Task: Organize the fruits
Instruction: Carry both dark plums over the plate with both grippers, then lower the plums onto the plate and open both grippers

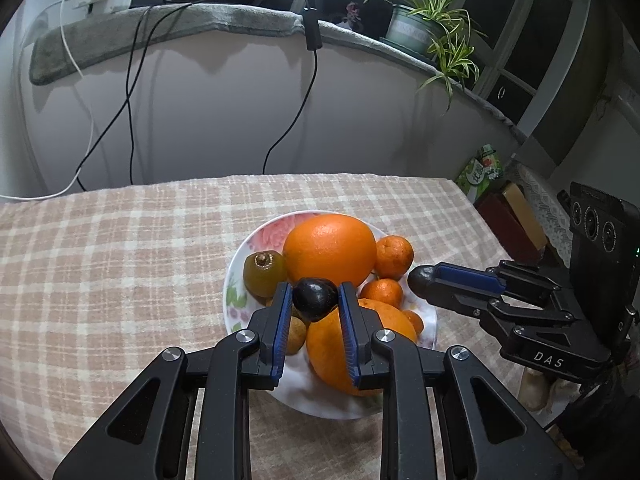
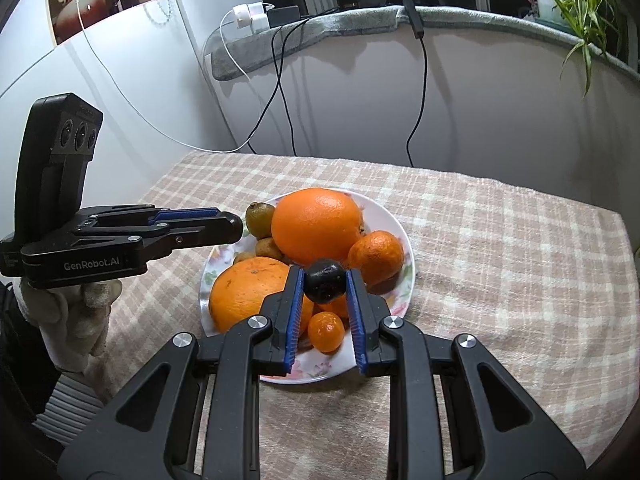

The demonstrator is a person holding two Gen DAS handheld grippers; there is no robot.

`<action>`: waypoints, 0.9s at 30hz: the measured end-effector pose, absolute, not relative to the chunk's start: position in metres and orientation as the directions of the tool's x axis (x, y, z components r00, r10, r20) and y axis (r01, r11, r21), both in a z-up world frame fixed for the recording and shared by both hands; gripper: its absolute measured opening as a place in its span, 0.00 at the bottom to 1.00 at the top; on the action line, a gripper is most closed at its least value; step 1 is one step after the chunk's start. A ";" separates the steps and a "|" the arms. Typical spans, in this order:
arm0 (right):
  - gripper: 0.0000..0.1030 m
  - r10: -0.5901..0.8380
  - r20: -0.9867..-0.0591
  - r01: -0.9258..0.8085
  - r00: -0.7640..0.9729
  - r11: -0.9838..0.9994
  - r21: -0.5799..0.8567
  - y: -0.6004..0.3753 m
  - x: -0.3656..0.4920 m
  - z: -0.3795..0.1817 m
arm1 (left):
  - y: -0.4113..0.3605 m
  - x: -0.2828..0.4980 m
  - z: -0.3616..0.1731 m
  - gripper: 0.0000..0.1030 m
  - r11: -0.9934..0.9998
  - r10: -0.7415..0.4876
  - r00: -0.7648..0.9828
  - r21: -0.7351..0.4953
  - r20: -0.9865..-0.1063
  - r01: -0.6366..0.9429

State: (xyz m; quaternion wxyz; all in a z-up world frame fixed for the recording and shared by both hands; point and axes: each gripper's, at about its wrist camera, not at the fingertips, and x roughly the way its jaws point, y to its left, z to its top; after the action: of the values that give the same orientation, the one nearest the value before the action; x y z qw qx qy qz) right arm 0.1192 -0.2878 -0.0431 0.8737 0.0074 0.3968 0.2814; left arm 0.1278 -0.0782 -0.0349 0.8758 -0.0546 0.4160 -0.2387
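A floral white plate on the checked tablecloth holds two big oranges, several small mandarins, a kiwi and small brown fruits. My left gripper is shut on a dark plum above the plate's near side. My right gripper is shut on another dark plum over the plate. Each gripper shows in the other's view, the right one at the plate's right edge, the left one at its left edge.
The checked tablecloth covers the table. Behind it is a white wall with hanging cables and a ledge with a potted plant and chargers. Boxes stand beyond the table's right edge.
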 end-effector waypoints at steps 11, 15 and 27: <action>0.23 0.506 -0.689 -0.487 0.518 0.837 0.248 -0.285 0.122 -0.046 | -0.081 0.128 -0.035 0.23 0.887 -0.448 0.552 -0.273 -0.703 0.373; 0.35 0.509 -0.690 -0.490 0.515 0.835 0.249 -0.284 0.122 -0.046 | -0.081 0.127 -0.034 0.31 0.887 -0.448 0.556 -0.273 -0.700 0.372; 0.62 0.506 -0.678 -0.493 0.533 0.837 0.237 -0.283 0.119 -0.041 | -0.081 0.123 -0.032 0.47 0.897 -0.427 0.575 -0.248 -0.698 0.365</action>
State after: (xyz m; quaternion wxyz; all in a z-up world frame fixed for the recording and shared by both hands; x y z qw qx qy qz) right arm 0.1189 -0.2828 -0.0411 0.8754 0.0082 0.3902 0.2852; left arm 0.1233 -0.0810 -0.0324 0.8865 -0.0384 0.4036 -0.2232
